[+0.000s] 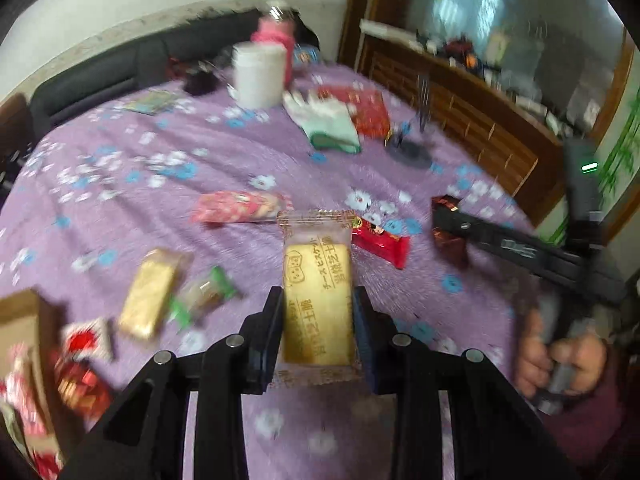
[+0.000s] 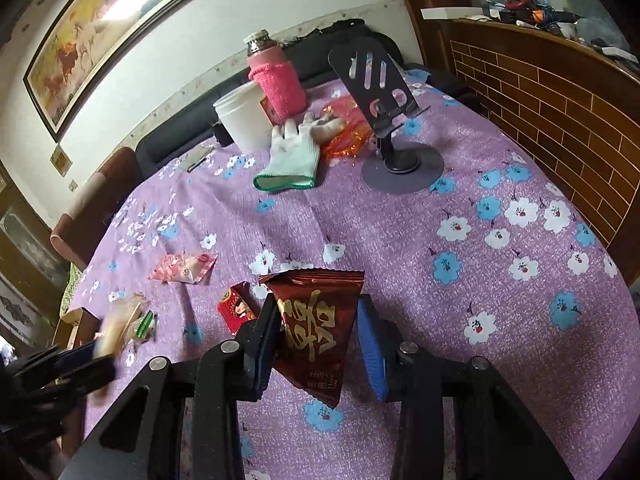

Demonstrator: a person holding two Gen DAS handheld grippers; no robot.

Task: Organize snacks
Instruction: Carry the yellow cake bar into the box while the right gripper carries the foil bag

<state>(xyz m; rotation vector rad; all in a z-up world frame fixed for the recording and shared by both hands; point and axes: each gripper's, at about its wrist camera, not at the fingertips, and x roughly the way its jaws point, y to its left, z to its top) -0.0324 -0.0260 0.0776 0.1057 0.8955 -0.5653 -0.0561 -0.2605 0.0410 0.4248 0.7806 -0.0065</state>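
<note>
Gold biscuit packet (image 1: 318,300) between left gripper (image 1: 318,300) pads

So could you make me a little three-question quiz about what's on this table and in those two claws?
1. True or false: the left gripper holds the golden biscuit packet.
2. What does the right gripper have between its fingers: A) the white glove, B) the dark brown snack packet, C) the pink bottle?
3. What colour is the tablecloth?

Key: 1 true; 2 B; 3 purple with flowers.
</note>
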